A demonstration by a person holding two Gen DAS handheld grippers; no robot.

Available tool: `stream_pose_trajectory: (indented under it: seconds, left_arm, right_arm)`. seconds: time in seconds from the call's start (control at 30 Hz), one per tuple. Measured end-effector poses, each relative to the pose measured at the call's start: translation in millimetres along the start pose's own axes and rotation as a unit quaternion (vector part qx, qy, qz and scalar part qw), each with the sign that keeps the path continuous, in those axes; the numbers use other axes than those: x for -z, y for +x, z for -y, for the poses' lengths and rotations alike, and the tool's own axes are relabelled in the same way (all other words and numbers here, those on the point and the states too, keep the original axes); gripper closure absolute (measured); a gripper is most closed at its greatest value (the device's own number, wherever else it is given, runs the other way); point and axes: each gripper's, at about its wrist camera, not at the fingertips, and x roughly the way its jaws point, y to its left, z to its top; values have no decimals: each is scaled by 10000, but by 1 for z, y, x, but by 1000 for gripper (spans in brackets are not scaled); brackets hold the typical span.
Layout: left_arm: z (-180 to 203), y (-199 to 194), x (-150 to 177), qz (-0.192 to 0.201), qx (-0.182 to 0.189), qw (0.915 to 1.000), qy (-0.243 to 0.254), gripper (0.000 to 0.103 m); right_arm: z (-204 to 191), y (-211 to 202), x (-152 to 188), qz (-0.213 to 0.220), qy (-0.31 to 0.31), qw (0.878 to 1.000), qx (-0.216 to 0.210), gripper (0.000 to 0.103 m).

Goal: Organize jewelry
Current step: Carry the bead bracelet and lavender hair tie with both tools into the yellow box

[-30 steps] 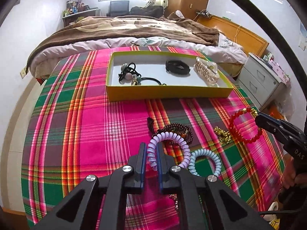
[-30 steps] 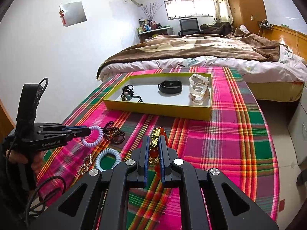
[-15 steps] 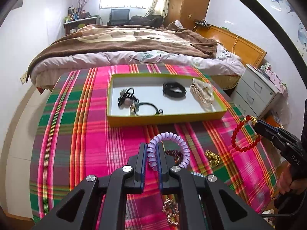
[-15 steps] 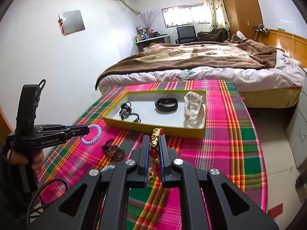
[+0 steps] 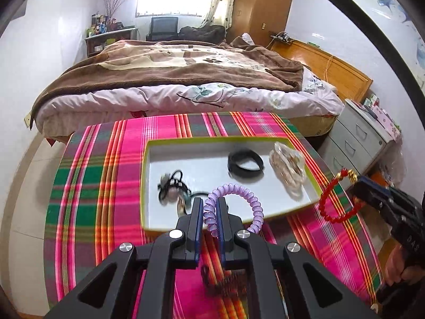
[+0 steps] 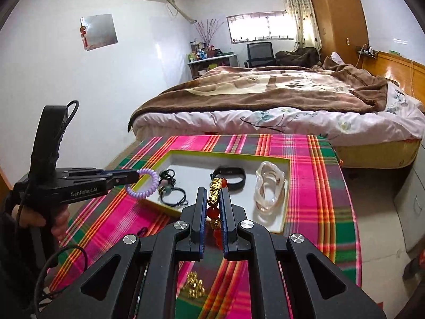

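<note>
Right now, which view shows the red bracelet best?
The left wrist view: the whole red bracelet hangs as an open loop from the right gripper, beside the tray. The right wrist view shows only a few beads edge-on between its own fingers.

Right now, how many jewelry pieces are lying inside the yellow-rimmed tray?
3, possibly more hidden: tangled black cord piece near-left, black band middle, clear chunky bracelet right, inside the tray.
</note>
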Motion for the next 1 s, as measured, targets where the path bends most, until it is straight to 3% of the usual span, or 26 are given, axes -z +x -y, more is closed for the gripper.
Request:
stream_pose_trajectory:
  seconds: [0.5, 1.0]
  left_arm:
    - [-16, 86, -30, -484, -67, 9987, -177, 93]
    - [-15, 131, -32, -906, -262, 9954, -151, 93]
  right_arm:
    - [9, 71, 0, -492, -160, 9982, 305, 94]
    - [-5, 113, 10, -1020, -429, 9938, 106, 94]
